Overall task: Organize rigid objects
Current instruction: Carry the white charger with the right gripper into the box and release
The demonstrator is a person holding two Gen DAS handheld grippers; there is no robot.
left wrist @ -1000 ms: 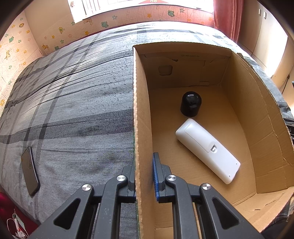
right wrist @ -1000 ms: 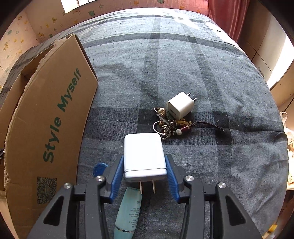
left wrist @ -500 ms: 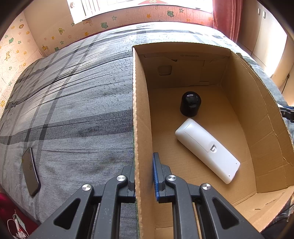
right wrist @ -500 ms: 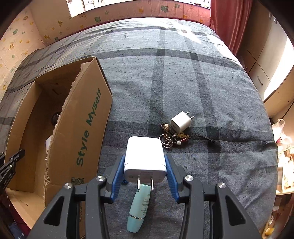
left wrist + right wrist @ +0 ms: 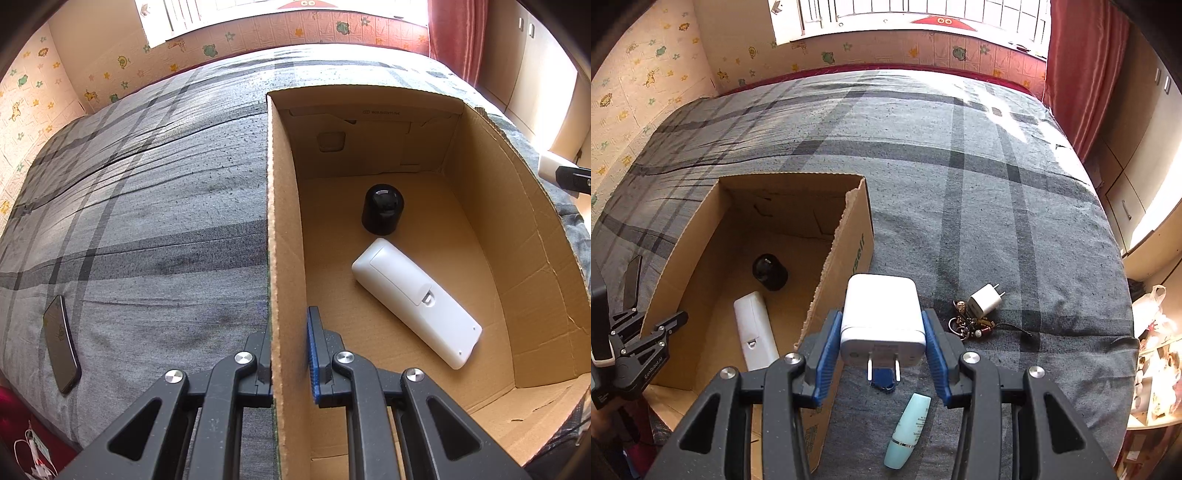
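My right gripper [image 5: 882, 341] is shut on a large white charger [image 5: 881, 317], prongs toward the camera, held in the air above the bed near the cardboard box's [image 5: 846, 258] right wall. In the left wrist view my left gripper [image 5: 288, 347] is shut on the box's left wall [image 5: 282, 240]. Inside the box lie a white remote [image 5: 415, 301] and a black cylinder [image 5: 382, 208]; both also show in the right wrist view, remote [image 5: 753, 328] and cylinder [image 5: 770, 271]. The charger's edge [image 5: 550, 166] peeks in at the far right of the left wrist view.
On the grey plaid bed [image 5: 960, 184] lie a small white plug [image 5: 984, 299], a bunch of keys [image 5: 971, 325], a teal tube [image 5: 908, 430] and a small blue item [image 5: 882, 378]. A dark phone [image 5: 61, 347] lies left of the box.
My right gripper rose with the charger and drifted toward the box, so the box's inside now shows. The left gripper has stayed clamped on the wall.
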